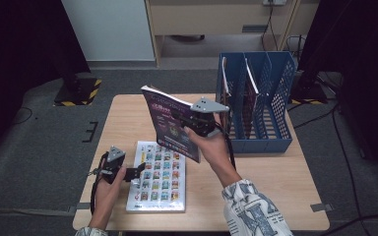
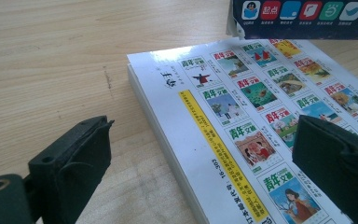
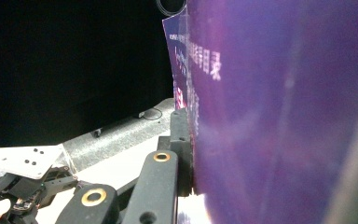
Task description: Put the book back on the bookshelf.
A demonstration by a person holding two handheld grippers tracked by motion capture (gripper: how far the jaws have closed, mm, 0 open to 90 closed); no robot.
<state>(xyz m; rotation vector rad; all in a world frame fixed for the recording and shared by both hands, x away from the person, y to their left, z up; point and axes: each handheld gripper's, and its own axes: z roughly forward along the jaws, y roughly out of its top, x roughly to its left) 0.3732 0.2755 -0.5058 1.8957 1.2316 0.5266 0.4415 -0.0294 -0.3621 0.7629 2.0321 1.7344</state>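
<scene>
Clamping a purple magazine (image 1: 170, 123) upright above the table's (image 1: 275, 172) middle, the right gripper (image 1: 197, 123) held it beside the blue file rack (image 1: 261, 98); the left gripper (image 1: 133, 173) stood spread at the white magazine's (image 1: 160, 177) left edge, near the front-left corner.

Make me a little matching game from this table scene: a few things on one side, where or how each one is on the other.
Things:
1. purple magazine
2. white magazine
3. blue file rack
4. left gripper

States:
A. jaws open, at the white magazine's edge
B. stands at the table's right
C. held up in the right gripper
D. lies flat on the table

Pairs: 1-C, 2-D, 3-B, 4-A
</scene>
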